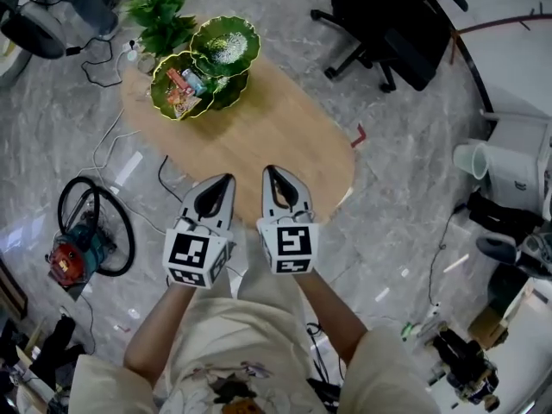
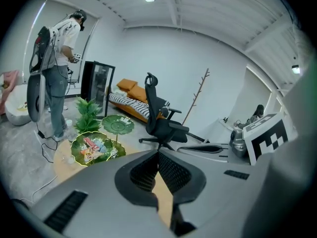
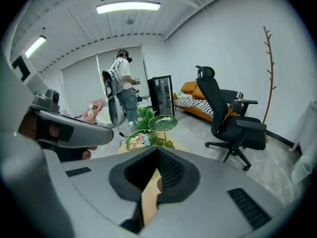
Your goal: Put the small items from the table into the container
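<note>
The left gripper (image 1: pixel 228 178) and the right gripper (image 1: pixel 269 170) have their jaws pressed together on nothing, over the near end of the one table (image 1: pixel 285 136). The small items (image 1: pixel 183 89) lie in the lower green dish (image 1: pixel 162 100), too small to count. A careless swing could tip it.

The table (image 1: pixel 285 136) is matt pale wood, the green dish (image 1: pixel 246 34) glossy, the marbled grey floor (image 1: pixel 405 214) polished.

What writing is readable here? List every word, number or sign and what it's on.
None can be read.
Packets in the green dish: print too small to read.
Marker cube on left gripper, cube on right gripper: black-and-white square patterns, no letters.
</note>
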`<state>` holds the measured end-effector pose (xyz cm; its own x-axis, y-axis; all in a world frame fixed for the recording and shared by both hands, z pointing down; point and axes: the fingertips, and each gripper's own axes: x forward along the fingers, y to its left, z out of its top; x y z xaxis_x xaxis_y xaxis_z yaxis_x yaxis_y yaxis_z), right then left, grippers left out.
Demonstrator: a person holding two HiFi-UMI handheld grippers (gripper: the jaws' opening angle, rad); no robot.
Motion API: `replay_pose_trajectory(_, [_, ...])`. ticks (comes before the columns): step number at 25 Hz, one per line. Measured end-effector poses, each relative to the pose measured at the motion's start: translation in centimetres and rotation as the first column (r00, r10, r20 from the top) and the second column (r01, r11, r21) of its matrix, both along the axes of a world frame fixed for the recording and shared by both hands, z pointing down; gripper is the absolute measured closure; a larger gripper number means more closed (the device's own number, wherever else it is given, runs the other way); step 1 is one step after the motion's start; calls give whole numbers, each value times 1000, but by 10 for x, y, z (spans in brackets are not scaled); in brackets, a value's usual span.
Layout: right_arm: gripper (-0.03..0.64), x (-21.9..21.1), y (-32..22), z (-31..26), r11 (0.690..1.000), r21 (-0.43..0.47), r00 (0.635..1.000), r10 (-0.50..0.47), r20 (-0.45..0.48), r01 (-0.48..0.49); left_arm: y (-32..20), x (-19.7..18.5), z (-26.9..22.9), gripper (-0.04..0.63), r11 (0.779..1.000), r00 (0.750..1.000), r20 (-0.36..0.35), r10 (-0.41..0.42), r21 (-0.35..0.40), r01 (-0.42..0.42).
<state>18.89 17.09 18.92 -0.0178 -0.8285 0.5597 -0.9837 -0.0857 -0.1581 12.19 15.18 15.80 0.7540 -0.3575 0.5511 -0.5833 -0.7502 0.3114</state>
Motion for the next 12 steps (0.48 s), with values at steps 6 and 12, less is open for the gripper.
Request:
replay_pose_trajectory(6, [611,-9,11,-32,1000,28,1000,-8,-13,8,9,-8,-28,589,999,1000,0,14,37,-14])
replay_pose_trajectory(12, [611,-23,24,-55,998,43,999,-36,-13,36,19,-10,-57,589,997,999,-9,35,75,-34])
